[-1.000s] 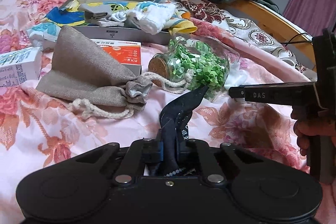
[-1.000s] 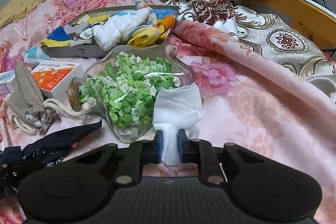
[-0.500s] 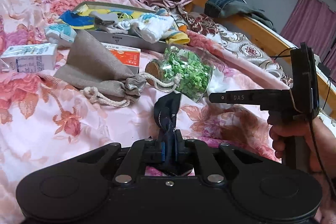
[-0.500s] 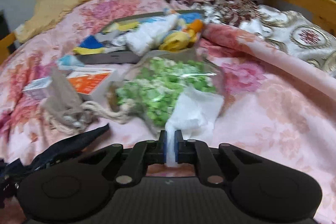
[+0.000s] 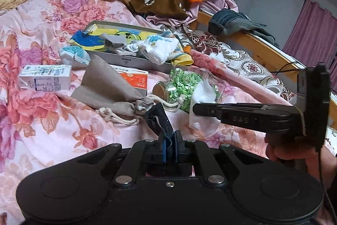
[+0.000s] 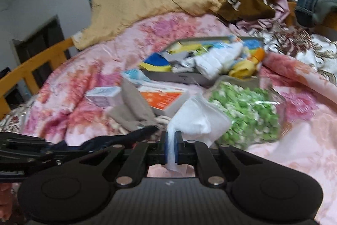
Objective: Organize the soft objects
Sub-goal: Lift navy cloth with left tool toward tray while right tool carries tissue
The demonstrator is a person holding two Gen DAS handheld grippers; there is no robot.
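Left wrist view: the left gripper (image 5: 170, 143) has its fingers clamped on a dark sock (image 5: 158, 119), whose free end stands up off the bed (image 5: 42, 130).
Right wrist view: the right gripper (image 6: 172, 148) has its fingers closed tight on a white sock (image 6: 195, 119), which fans out ahead of them; the picture is blurred.
Right gripper from the left: it reaches in from the right edge, held by a hand (image 5: 294, 153), with the white sock hanging at its tip.
Jar (image 5: 185, 85): on its side on the bed, full of green bits, just behind the white sock.
Pouch (image 5: 109, 88): grey drawstring bag lying left of the jar, its cord by the cork.
Tray (image 5: 134, 60): behind the pouch, holding other socks.
Boxes: an orange one (image 5: 134, 78) under the pouch, a white one (image 5: 46, 77) further left.
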